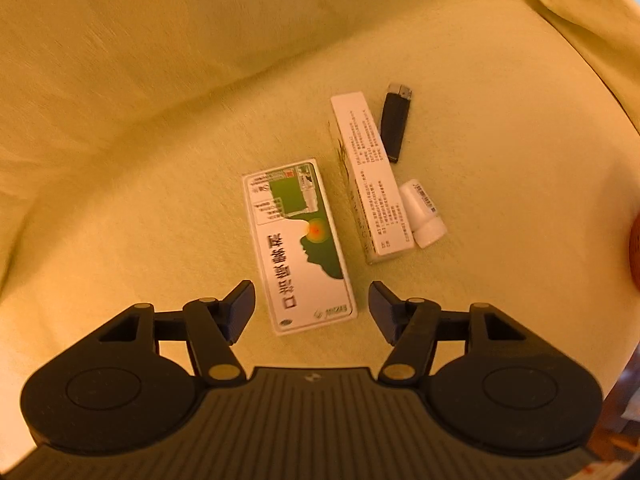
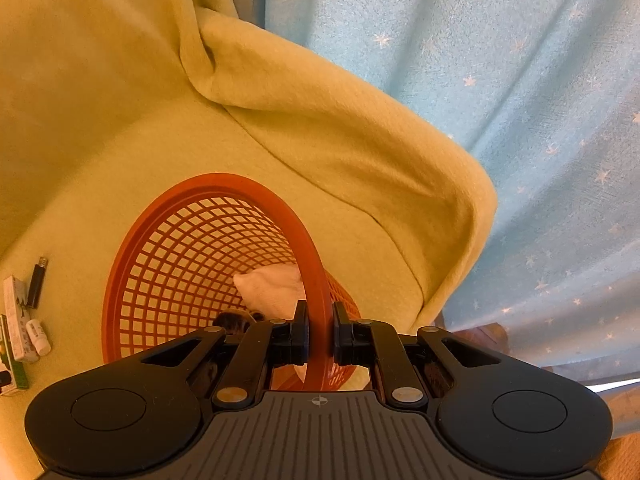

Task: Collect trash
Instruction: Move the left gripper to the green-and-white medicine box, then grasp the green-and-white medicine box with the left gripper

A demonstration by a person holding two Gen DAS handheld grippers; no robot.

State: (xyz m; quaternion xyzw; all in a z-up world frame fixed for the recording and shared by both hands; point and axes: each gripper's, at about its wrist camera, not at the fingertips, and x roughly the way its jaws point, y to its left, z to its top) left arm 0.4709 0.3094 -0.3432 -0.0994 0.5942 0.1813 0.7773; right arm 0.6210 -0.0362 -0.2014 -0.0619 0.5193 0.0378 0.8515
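Orange basket [image 2: 200, 264] rim clamped by right fingers [image 2: 300, 332]; left fingers [image 1: 240, 308] wide around green box [image 1: 300, 248].

The green and white box [image 1: 298, 246] carries large black Chinese characters, printed upside down in the left wrist view; the biggest one near its close end looks like "口", the others are too blurred to read with certainty. A small green logo with letters stands at the box's near corner, not legible. The long white box [image 1: 370, 176] has many lines of small Chinese print on its top face, too fine to read. The small white bottle [image 1: 423, 213] bears a label with tiny dark marks, also unreadable.
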